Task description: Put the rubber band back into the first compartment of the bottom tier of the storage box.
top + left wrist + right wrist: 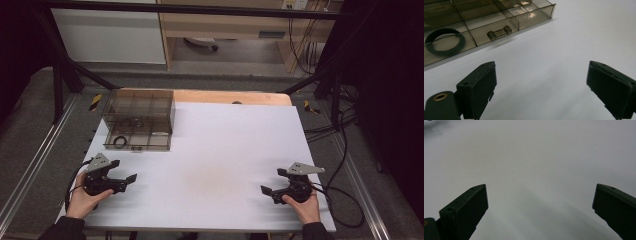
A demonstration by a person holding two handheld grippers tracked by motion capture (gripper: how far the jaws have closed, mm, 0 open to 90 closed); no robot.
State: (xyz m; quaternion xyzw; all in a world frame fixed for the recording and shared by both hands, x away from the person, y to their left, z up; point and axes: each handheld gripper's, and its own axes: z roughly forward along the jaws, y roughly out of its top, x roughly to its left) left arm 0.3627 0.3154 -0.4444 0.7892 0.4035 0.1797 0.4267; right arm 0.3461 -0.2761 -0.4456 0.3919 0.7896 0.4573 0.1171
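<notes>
**Two gripping tools spread wide over a white table, one divided box at the far left**

At about 8 o'clock on the white table top point(225, 150), the person's left hand point(85, 200) holds the left gripper point(125, 182), its two jaws spread wide with nothing between them. In the left gripper view the same gap shows bare white surface point(554, 62) only.

Toward 11 o'clock sits one smoky transparent organizer box point(138, 120), split into several compartments. In the left gripper view, one black ring point(445, 41) lies flat in a near compartment of the box point(534, 17), and one small clear cylinder with metal ends point(499, 32) lies in the compartment beside it. Other small items farther back are too dim to name. Nothing stands between the left gripper and the box.

The middle of the table is bare white.

At about 4 o'clock the right hand point(305, 205) holds the right gripper point(272, 187), jaws likewise released and wide, empty; its own view shows plain table point(536, 170) between them. Cables point(345, 200) trail off the right edge.
</notes>
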